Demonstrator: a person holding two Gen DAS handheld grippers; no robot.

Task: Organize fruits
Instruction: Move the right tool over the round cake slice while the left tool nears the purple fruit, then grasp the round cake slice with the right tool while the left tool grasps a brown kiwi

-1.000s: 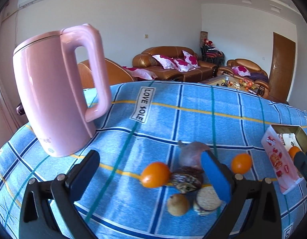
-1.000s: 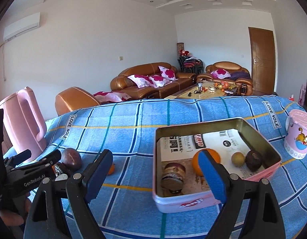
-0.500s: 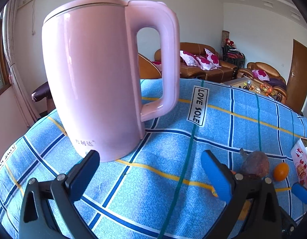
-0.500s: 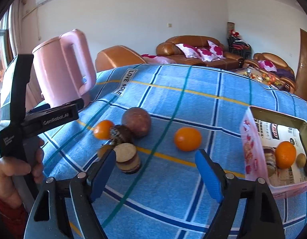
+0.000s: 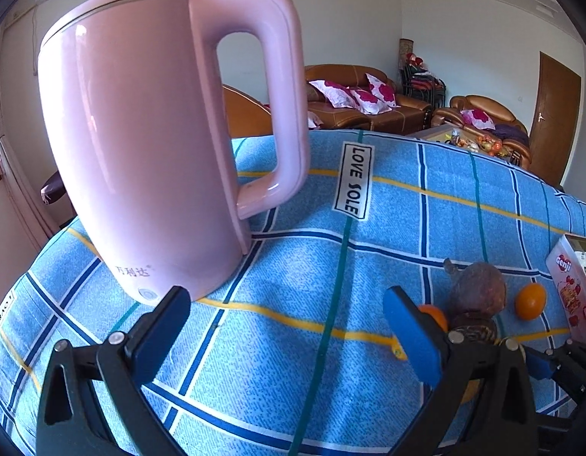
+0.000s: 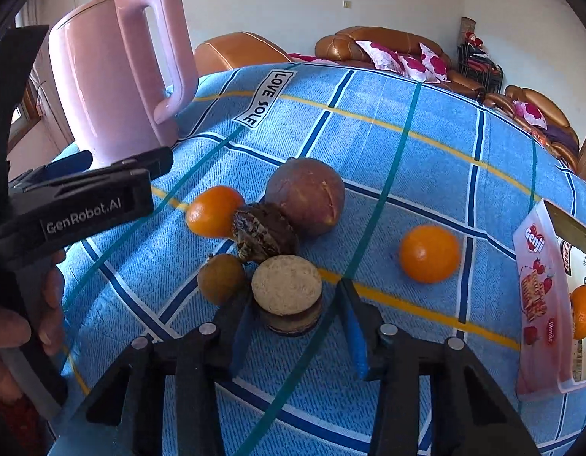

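On the blue checked cloth lies a cluster: a round tan-topped disc [image 6: 287, 290], a small brown fruit [image 6: 221, 278], a dark wrinkled fruit [image 6: 264, 232], a purple-brown fruit [image 6: 306, 195] and an orange [image 6: 213, 211]. Another orange [image 6: 429, 254] lies apart to the right. My right gripper [image 6: 296, 293] is low over the cloth, its jaws closing with the disc between them; a gap shows at the right pad. My left gripper [image 5: 285, 304] stands wide open over bare cloth beside the pink kettle [image 5: 159, 144], holding nothing.
A tin box with a pink printed wall [image 6: 536, 300] stands at the right edge with an orange [image 6: 583, 317] inside. A hand [image 6: 15, 334] grips the left gripper's handle left of the fruit. Sofas and a brown door lie beyond the table.
My right gripper swung left from over the tin to the fruit cluster, dropped lower, and its jaws narrowed around the disc. The left gripper shifted left toward the kettle, staying open.
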